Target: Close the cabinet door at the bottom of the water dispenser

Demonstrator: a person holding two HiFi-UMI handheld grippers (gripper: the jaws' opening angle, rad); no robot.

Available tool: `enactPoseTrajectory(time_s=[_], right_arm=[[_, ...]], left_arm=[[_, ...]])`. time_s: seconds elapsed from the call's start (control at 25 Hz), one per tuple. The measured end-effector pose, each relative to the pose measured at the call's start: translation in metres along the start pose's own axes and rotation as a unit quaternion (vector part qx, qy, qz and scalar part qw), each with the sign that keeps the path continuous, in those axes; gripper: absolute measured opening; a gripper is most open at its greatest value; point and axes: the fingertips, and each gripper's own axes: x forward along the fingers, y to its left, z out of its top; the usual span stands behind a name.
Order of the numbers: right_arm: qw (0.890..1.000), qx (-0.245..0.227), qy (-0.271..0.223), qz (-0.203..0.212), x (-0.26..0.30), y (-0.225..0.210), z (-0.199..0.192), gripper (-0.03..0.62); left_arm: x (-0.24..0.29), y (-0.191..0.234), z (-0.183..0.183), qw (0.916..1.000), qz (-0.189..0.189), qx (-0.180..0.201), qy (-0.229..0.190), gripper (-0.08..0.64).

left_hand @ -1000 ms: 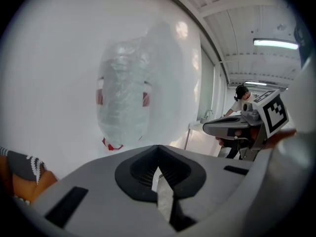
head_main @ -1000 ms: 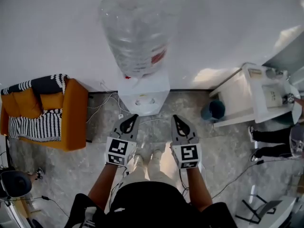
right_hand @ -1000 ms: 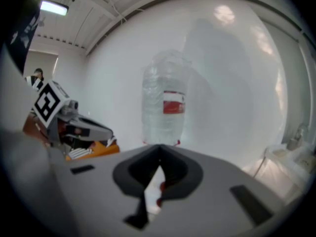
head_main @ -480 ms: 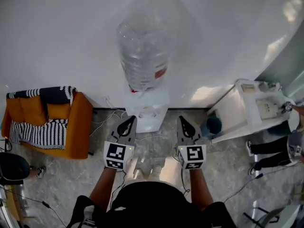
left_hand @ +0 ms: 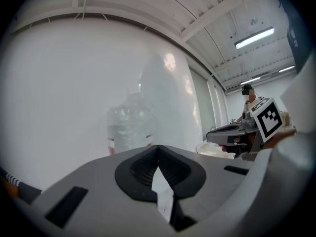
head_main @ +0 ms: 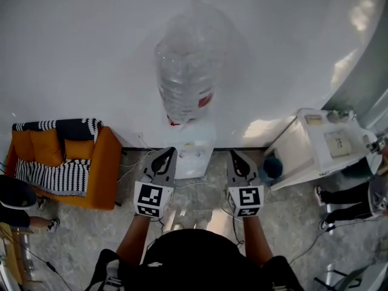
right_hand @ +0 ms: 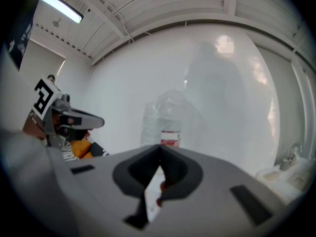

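Note:
A white water dispenser [head_main: 195, 155] stands against the white wall, with a big clear bottle [head_main: 185, 77] on top. From above I see only its top and upper front; the cabinet door at the bottom is hidden. My left gripper [head_main: 170, 151] is held just left of the dispenser's front, and its jaws are shut with nothing in them. The right gripper [head_main: 232, 153] hovers just right of the front, also shut and empty. Along the left gripper [left_hand: 158, 147] the bottle [left_hand: 129, 125] shows ahead. The right gripper [right_hand: 160, 147] view shows the bottle [right_hand: 165, 120] too.
An orange armchair [head_main: 100, 168] with a black-and-white striped cloth stands at the left. A white table [head_main: 309, 147] is at the right, with a dark blue round object [head_main: 273, 166] beside it. Cables [head_main: 130, 157] lie on the stone floor. A person's legs [head_main: 342, 193] show at far right.
Both grippers have risen beside the dispenser and stayed shut. The head view has lifted too, so the dispenser and floor look smaller and farther below.

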Motion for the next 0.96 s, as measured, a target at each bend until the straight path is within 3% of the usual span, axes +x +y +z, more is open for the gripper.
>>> enactPoseTrajectory(time_s=[0.96], right_arm=[[1.000, 0.000, -0.003, -0.015, -0.003, -0.011, 0.001, 0.034]], left_arm=[[0.005, -0.004, 0.012, 0.9998, -0.008, 0.014, -0.012, 0.011]])
